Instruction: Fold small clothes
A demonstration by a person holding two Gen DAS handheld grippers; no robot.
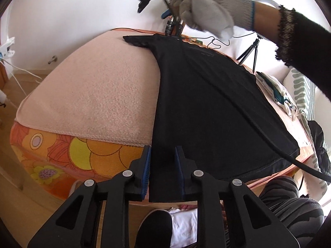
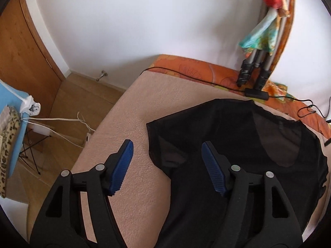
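Observation:
A black T-shirt (image 1: 206, 103) lies flat on a pink blanket (image 1: 99, 95) on the bed, with its hem hanging over the near edge. My left gripper (image 1: 162, 161) is open at the hem's left corner, with the hanging cloth between its blue pads, not pinched. In the right wrist view the shirt's collar end (image 2: 248, 144) shows, with a sheer sleeve to the left. My right gripper (image 2: 167, 161) is open above that sleeve and shoulder, holding nothing. In the left wrist view the right gripper (image 1: 142, 6) hovers above the far end of the shirt, held by a gloved hand.
A folded white garment (image 1: 277, 91) and a dark pile (image 1: 318, 144) lie on the bed's right side. A tripod (image 2: 254, 70) and a black cable (image 2: 256, 93) stand at the bed's far edge. An orange flowered mattress (image 1: 68, 155), white cords and a wooden floor are on the left.

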